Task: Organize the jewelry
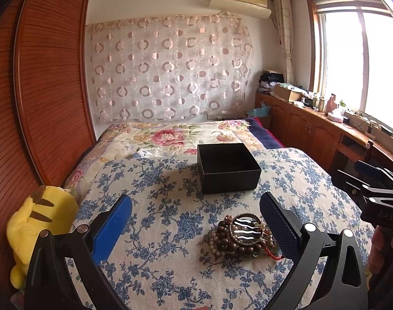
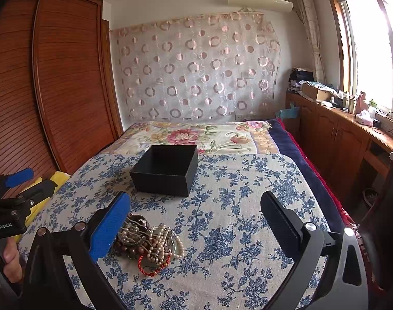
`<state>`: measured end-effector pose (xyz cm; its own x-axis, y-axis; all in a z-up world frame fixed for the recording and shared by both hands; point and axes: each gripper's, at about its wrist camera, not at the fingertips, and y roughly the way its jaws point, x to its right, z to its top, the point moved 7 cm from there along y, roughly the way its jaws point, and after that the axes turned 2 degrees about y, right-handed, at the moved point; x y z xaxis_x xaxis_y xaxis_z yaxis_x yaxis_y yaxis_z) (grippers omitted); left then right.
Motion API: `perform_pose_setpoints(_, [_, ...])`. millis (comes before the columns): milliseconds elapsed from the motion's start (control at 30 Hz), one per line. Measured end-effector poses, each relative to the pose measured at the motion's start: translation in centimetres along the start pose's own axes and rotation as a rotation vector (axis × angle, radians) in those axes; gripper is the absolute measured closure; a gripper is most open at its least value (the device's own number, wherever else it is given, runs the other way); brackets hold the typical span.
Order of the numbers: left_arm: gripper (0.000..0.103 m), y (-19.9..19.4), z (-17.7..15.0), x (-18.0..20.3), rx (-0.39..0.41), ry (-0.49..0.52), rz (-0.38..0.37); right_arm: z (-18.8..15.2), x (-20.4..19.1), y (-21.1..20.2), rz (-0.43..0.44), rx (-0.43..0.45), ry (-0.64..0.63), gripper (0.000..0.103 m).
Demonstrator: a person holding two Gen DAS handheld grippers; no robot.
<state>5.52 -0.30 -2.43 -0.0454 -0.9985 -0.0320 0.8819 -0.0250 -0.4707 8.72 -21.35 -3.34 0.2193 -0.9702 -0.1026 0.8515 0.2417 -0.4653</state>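
A pile of jewelry (image 1: 244,237) lies on the blue-flowered cloth (image 1: 170,232): dark wooden beads, a pearl strand, a round shiny bangle and a red cord. It also shows in the right wrist view (image 2: 150,242). An open, empty black box (image 1: 227,170) stands behind it, also seen in the right wrist view (image 2: 166,169). My left gripper (image 1: 196,222) is open, its right finger beside the pile. My right gripper (image 2: 196,219) is open, its left finger (image 2: 110,227) next to the pile. Both are empty.
A yellow plush toy (image 1: 39,222) lies at the cloth's left edge. A flowered quilt (image 1: 175,134) covers the bed behind the box. A wooden wardrobe (image 1: 41,90) stands at the left. A cluttered wooden counter (image 1: 325,113) runs under the window on the right.
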Motion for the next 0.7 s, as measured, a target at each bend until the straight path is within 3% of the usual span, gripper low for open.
perform_pose_setpoints(700, [0.007,-0.10,0.09,0.04,0.007,0.000,0.001,0.09,-0.18,0.01,0.001,0.001,-0.002,0.002])
